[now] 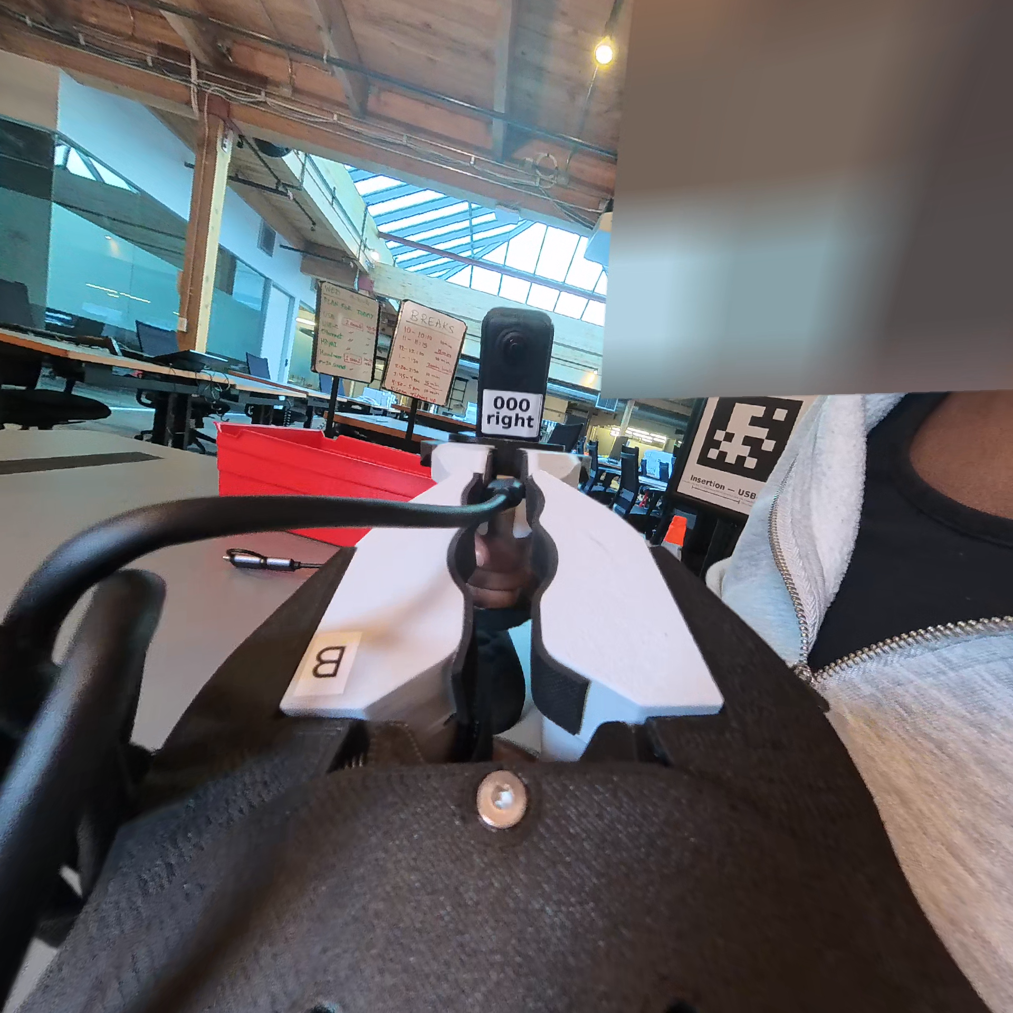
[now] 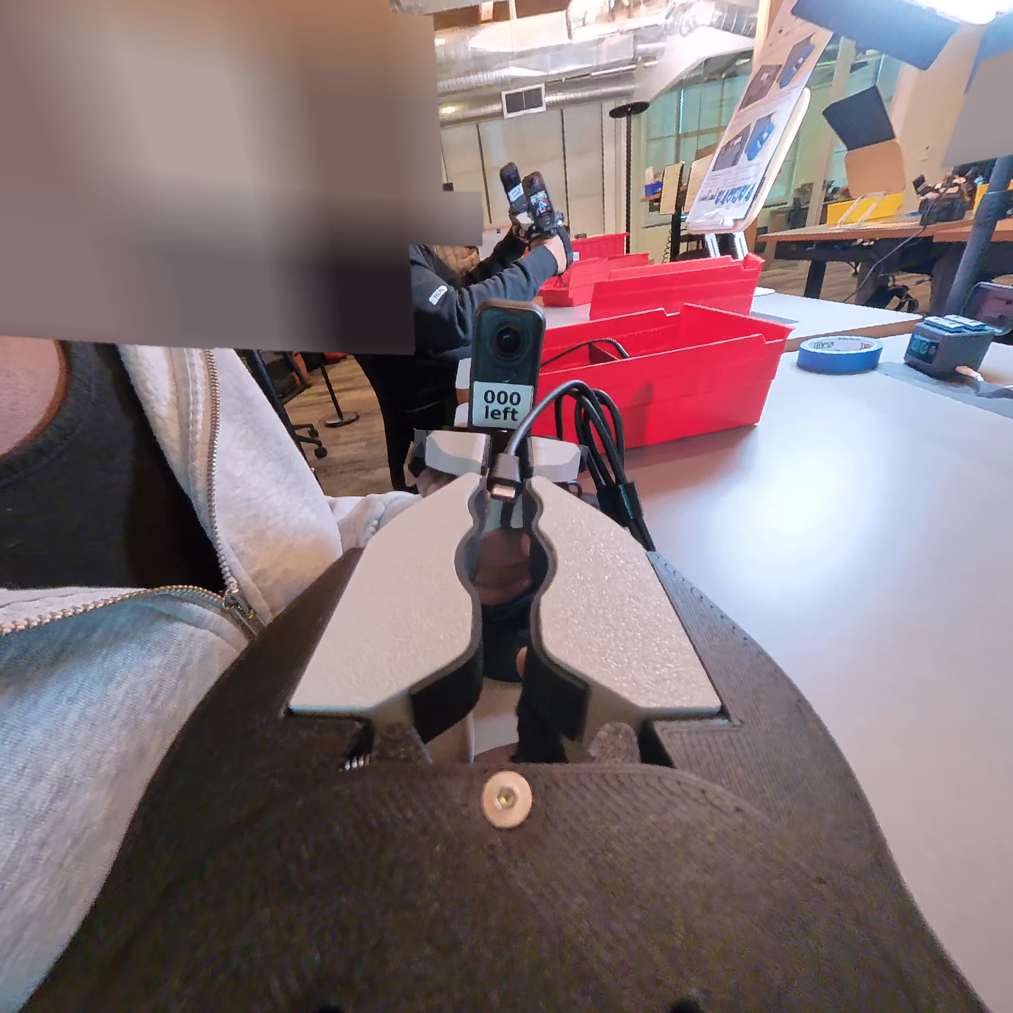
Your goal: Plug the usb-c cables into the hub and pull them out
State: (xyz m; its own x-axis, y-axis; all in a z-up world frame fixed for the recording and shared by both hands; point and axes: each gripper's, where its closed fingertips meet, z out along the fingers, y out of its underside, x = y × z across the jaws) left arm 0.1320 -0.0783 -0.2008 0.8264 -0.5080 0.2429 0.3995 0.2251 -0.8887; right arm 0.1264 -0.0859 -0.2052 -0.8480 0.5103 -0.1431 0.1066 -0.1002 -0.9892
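My left gripper (image 1: pixel 503 485) is shut on the grey USB-C plug (image 2: pixel 501 474) of a black cable (image 1: pixel 274 507). The cable arcs away over its left finger, and the rest hangs as a tied bundle (image 2: pixel 603 438) beside it. The plug's metal tip points at my right gripper (image 2: pixel 503 493), which faces the left one tip to tip. Its jaws are close together with nothing seen between them. Both are held above the table's near edge. A small dark grey hub (image 1: pixel 263 560) with a short lead lies on the grey table (image 1: pixel 82 521) with no plug in it.
A red bin (image 2: pixel 685 373) stands on the table behind the grippers. Farther right are a blue tape roll (image 2: pixel 838 353) and a small grey device (image 2: pixel 948 345). The person in a grey zip hoodie (image 1: pixel 904 767) is close. Another person (image 2: pixel 449 307) stands beyond. Only a small space, under 4 cm, lies between the two pairs of fingers.
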